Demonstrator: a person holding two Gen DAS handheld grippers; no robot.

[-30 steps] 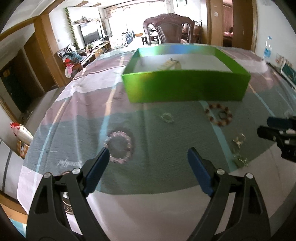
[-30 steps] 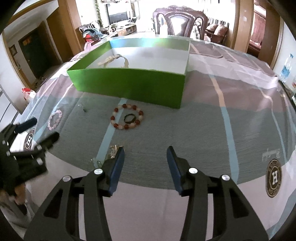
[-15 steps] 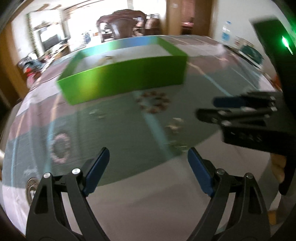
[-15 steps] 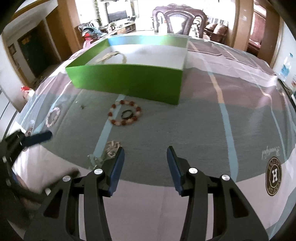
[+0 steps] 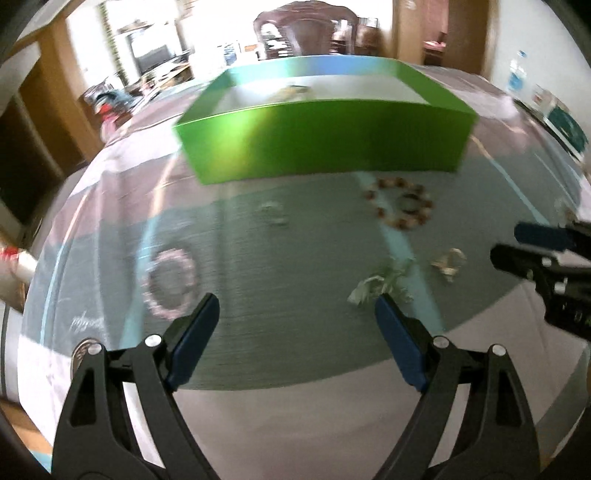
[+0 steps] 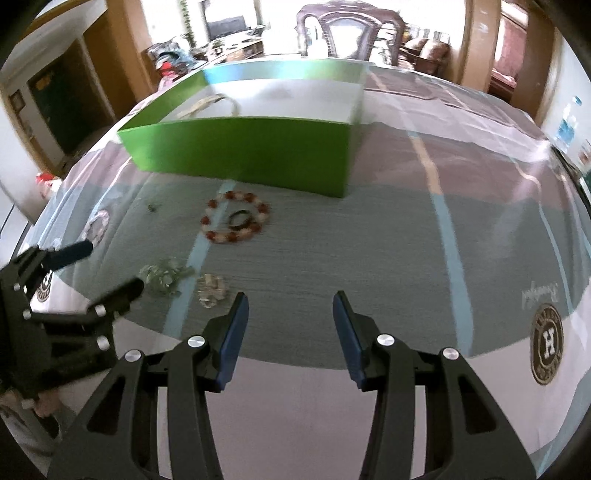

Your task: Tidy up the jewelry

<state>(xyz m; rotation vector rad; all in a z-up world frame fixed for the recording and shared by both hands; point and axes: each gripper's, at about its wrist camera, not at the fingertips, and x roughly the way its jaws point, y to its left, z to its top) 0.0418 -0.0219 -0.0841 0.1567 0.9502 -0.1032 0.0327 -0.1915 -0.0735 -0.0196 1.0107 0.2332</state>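
A dining table draped in a cloth of grey, mauve and white bands fills both views, with a carved wooden chair and a bright living room beyond it. Toward the far side of the table sits a shallow green box, open-topped so pieces can be dropped in from above; one pale chain or strap already lies on its white floor, which suggests it is the collecting place. The rest of the jewelry is scattered on the grey band in front of the box, within reach of both tools: a red-and-cream bead bracelet with a small dark ring lying inside its loop, a pale pink bead bracelet off to the left, a small silvery piece near the box wall, and two crumpled metallic pieces and close together. The left gripper hangs over the cloth with its jaws spread wide and nothing between them, tilted down, probably readied for a pickup, though blur hides which piece it aims at. The right gripper hovers with jaws about half apart and empty, seemingly waiting its turn beside the same cluster
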